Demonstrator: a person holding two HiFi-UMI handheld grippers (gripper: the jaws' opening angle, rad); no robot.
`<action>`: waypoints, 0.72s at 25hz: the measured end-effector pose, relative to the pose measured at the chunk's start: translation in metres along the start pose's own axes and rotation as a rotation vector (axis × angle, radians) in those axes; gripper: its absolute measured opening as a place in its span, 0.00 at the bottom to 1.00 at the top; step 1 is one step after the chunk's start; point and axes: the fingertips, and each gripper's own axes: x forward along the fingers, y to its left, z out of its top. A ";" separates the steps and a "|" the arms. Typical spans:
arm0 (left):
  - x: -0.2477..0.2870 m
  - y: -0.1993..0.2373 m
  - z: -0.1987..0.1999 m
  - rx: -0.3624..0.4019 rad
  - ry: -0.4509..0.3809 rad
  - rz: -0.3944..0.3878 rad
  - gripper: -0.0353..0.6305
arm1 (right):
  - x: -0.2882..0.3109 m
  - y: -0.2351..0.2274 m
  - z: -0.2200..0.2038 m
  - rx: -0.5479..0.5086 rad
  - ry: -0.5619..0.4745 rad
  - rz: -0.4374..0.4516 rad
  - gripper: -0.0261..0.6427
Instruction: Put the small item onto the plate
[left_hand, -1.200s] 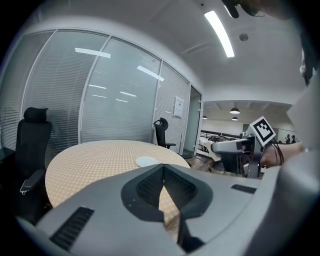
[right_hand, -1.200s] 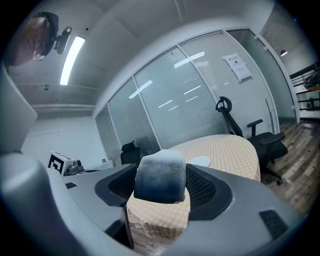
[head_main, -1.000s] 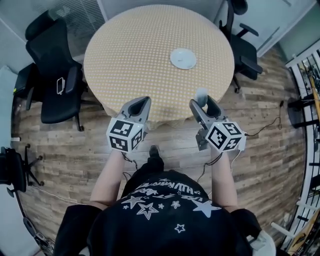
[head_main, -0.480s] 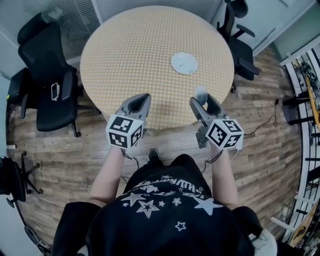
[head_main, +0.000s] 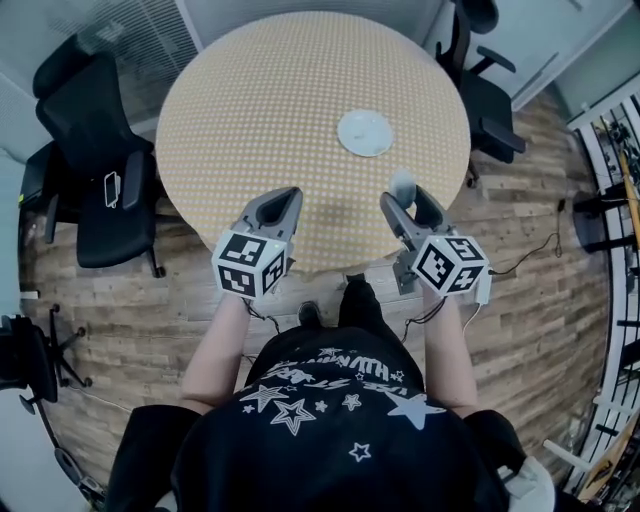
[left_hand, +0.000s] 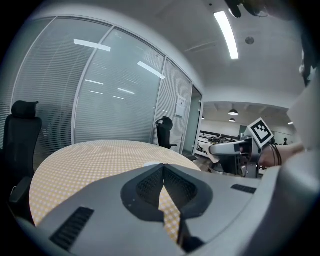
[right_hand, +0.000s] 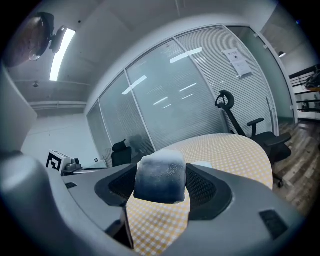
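A round table (head_main: 270, 110) with a yellow checked cloth holds a white plate (head_main: 365, 132) right of its middle. My right gripper (head_main: 403, 197) hangs over the table's near right edge, shut on a small pale grey block (head_main: 402, 185). In the right gripper view the block (right_hand: 161, 176) fills the gap between the jaws, and a sliver of the plate (right_hand: 202, 164) shows just behind it. My left gripper (head_main: 280, 205) hovers at the near edge, shut and empty; in its own view the jaws (left_hand: 163, 176) meet, with the plate (left_hand: 152, 164) peeking above them.
Black office chairs stand at the left (head_main: 95, 150) and the far right (head_main: 485, 95) of the table. A wooden floor (head_main: 540, 300) runs all round. Glass partition walls (right_hand: 200, 100) stand behind the table. A rack (head_main: 610, 170) lines the right edge.
The table has drawn slightly nearer and the plate has shifted a little left in the head view. Both grippers keep their pose, the right one still holding the block.
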 end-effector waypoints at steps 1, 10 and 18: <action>0.004 0.001 0.002 0.001 0.002 0.009 0.05 | 0.005 -0.005 0.003 0.001 0.003 0.008 0.51; 0.046 0.014 0.025 -0.011 -0.003 0.106 0.05 | 0.053 -0.048 0.037 -0.013 0.030 0.086 0.51; 0.076 0.024 0.027 -0.027 0.011 0.181 0.05 | 0.099 -0.081 0.048 -0.036 0.080 0.147 0.51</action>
